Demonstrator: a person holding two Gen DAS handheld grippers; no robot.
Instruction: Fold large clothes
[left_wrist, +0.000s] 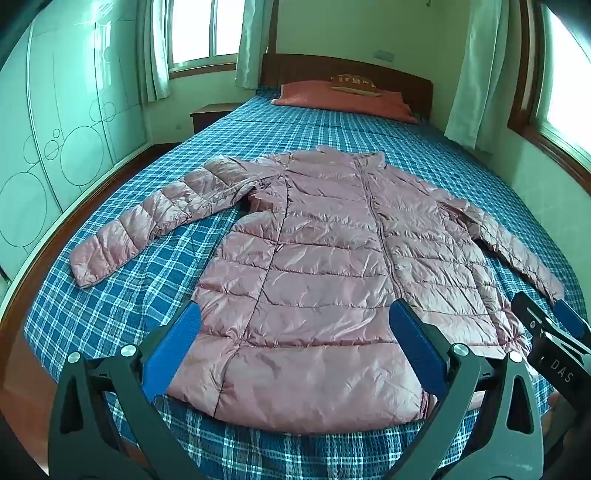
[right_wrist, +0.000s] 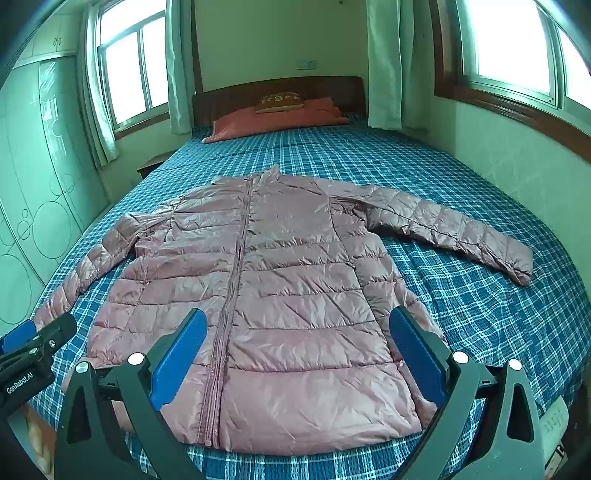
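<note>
I see the shiny pink quilted puffer jacket (left_wrist: 314, 280) spread flat, zipper up, on the blue plaid bedsheet (left_wrist: 122, 295), collar toward twelve o'clock, sleeves out at nine and three. My left gripper (left_wrist: 295, 354) and right gripper (right_wrist: 297, 354) both hover released, fingers spread wide, above its hem at six o'clock.

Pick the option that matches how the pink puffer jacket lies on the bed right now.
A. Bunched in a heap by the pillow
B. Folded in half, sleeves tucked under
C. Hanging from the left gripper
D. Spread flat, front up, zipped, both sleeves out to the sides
D: the pink puffer jacket lies flat on the plaid bed with its zipper closed and sleeves spread, while the left gripper and right gripper hover open above its hem.
</note>
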